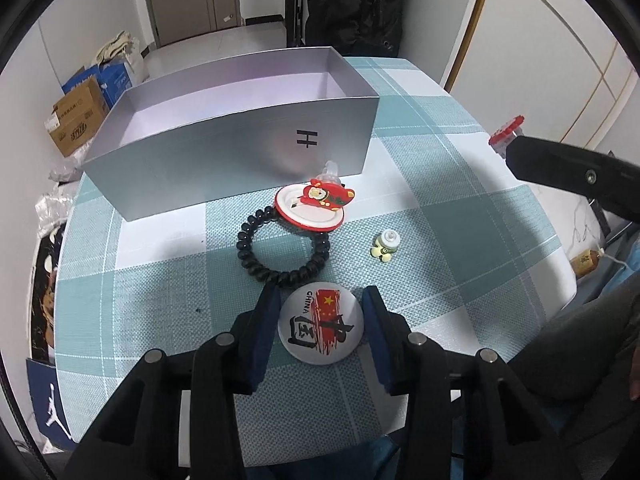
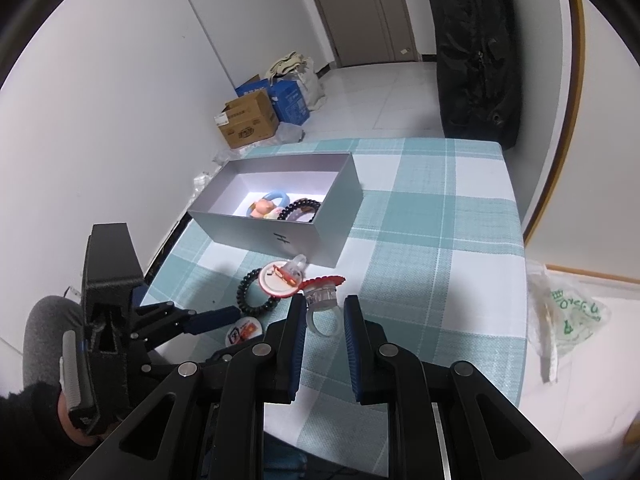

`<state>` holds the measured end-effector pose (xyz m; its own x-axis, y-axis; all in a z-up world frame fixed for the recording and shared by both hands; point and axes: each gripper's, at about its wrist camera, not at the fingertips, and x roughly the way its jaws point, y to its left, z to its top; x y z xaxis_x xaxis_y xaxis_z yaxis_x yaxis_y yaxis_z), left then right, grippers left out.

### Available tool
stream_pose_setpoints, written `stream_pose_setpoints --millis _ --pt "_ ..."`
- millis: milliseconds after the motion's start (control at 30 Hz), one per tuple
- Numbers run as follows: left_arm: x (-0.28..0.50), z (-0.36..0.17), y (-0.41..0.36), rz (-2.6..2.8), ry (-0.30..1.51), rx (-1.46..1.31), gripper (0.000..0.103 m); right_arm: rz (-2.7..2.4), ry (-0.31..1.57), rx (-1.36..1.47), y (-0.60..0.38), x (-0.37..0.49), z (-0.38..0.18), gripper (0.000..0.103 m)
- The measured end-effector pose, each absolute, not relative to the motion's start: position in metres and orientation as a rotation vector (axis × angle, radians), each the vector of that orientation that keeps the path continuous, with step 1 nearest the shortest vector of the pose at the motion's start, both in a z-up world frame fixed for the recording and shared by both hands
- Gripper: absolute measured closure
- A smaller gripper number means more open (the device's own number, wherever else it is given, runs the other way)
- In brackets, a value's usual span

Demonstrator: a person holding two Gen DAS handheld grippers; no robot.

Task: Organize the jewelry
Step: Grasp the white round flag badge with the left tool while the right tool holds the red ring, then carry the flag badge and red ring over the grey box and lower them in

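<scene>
My left gripper [image 1: 321,300] is open, its jaws on either side of a round white "CHINA" badge [image 1: 321,323] that lies on the checked tablecloth. Beyond it lie a black bead bracelet [image 1: 280,246], a red-and-white round badge with a red figure [image 1: 311,206] and a small pale flower ring [image 1: 386,245]. My right gripper [image 2: 323,306] is shut on a clear plastic ring with a red scalloped top [image 2: 323,296], held above the table; it shows in the left wrist view [image 1: 505,133]. The grey open box [image 2: 280,236] holds a blue ring, a pink piece and a dark bracelet.
The table's right edge [image 2: 520,280] drops to a white floor with a plastic bag [image 2: 568,316]. Cardboard and blue boxes [image 2: 260,116] stand by the far wall. A black bag [image 2: 476,52] stands behind the table.
</scene>
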<state>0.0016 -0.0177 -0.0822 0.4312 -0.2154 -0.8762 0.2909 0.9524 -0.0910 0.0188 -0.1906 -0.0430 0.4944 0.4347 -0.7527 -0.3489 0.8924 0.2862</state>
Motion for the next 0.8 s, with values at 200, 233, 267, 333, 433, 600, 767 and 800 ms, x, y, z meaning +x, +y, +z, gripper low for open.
stream_pose_setpoints --millis 200,233,267,333,433,600,767,800 --pt "0.003 -0.071 -0.015 -0.358 1.079 0.006 0.066 0.477 0.943 0.111 -0.189 0.021 -0.043 0.085" --pt "0.003 -0.068 -0.015 -0.364 1.072 -0.004 0.066 0.479 0.943 0.114 -0.189 0.022 -0.042 0.085" --pt "0.003 -0.065 -0.015 -0.371 1.065 -0.013 0.066 0.48 0.942 0.116 -0.189 0.022 -0.042 0.085" --pt "0.003 -0.059 -0.014 -0.385 1.049 -0.034 0.066 0.484 0.939 0.12 -0.188 0.023 -0.041 0.085" --pt "0.005 -0.049 -0.012 -0.407 1.026 -0.064 0.066 0.496 0.934 0.136 -0.186 0.025 -0.038 0.085" --pt "0.01 -0.034 -0.008 -0.426 0.983 -0.1 0.066 0.513 0.926 0.14 -0.179 0.029 -0.033 0.085" --pt "0.024 -0.025 0.001 -0.407 0.964 -0.149 0.066 0.525 0.928 0.159 -0.175 0.037 -0.031 0.085" --pt "0.027 -0.025 0.005 -0.395 0.967 -0.168 0.066 0.524 0.929 0.163 -0.175 0.039 -0.031 0.085"
